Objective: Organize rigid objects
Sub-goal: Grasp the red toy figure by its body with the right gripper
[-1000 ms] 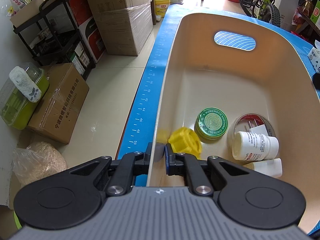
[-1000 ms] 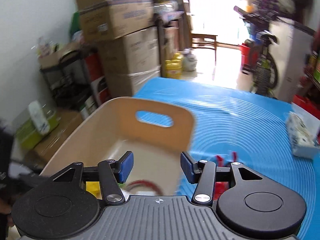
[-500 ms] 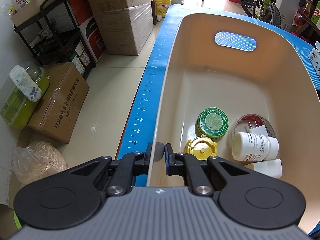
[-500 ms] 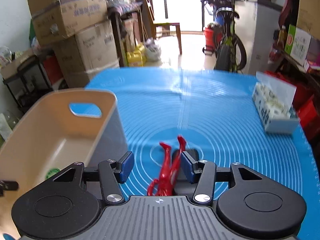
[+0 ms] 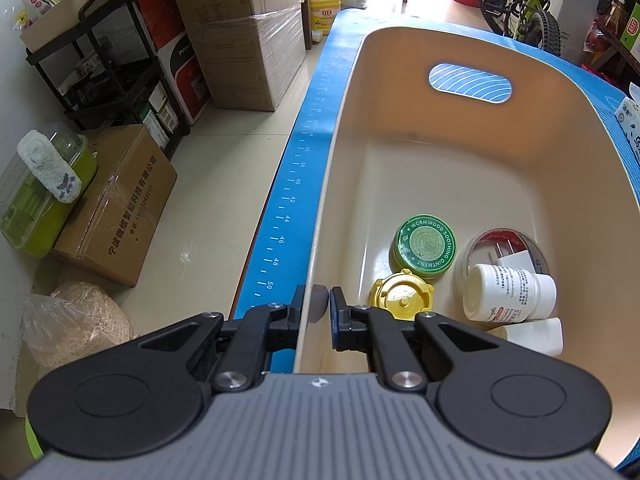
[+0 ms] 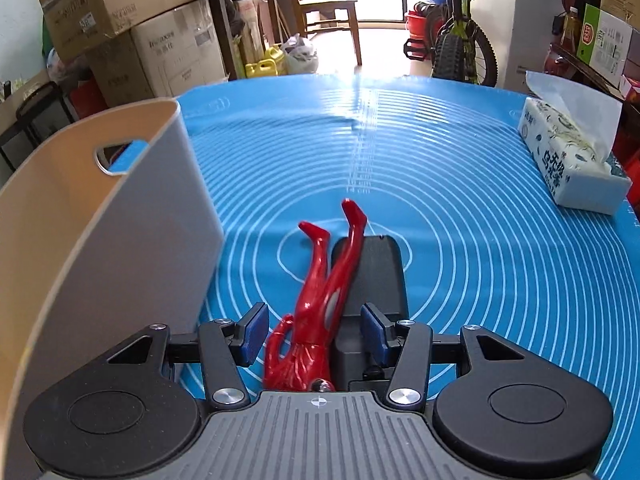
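- The left gripper [image 5: 319, 309] is clamping the near wall of the beige bin [image 5: 520, 128], jaws nearly closed on its rim.
- The right gripper [image 6: 314, 334] is holding its jaws wide apart around the red figurine [image 6: 320, 300], gripping nothing.
- The figurine is lying on the blue mat [image 6: 460, 184], partly over a black device [image 6: 372, 276], just beside the bin.

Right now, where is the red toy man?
In the right wrist view, the red figure lies on the blue mat, between the open right gripper fingers, beside the black device.
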Available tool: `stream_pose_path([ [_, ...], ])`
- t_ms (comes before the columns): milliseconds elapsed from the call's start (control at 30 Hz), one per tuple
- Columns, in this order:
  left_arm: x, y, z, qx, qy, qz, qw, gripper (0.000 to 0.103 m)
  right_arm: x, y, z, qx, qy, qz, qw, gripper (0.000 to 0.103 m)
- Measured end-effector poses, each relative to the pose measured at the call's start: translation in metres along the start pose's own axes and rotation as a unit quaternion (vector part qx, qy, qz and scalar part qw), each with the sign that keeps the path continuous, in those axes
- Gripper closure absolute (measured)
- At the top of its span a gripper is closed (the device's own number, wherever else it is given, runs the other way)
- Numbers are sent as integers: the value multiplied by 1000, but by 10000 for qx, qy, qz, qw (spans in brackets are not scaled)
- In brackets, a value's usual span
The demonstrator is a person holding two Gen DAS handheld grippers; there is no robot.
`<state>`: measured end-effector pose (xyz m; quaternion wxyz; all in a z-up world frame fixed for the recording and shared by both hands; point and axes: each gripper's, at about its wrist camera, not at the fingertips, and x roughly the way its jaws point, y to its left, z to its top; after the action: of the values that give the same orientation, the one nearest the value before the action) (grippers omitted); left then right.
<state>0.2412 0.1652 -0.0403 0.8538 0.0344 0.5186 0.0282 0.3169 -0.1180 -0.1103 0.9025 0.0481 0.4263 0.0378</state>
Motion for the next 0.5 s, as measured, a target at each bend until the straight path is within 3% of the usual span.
stream_pose_path([
  [100, 1, 0, 0, 9, -1, 6, 10000, 90, -1, 4, -1, -103, -57, 103, 9999, 46],
  [167, 1, 0, 0, 8, -1, 7, 10000, 90, -2, 7, 0, -115, -47, 205, 9997, 56],
  [367, 1, 0, 0, 19, -3, 18, 10000, 90, -2, 14, 0, -300, 5, 424, 9987, 69],
  [500, 1, 0, 0, 20, -3, 18, 10000, 90, 8, 21, -2, -440, 146, 258, 9986, 69],
])
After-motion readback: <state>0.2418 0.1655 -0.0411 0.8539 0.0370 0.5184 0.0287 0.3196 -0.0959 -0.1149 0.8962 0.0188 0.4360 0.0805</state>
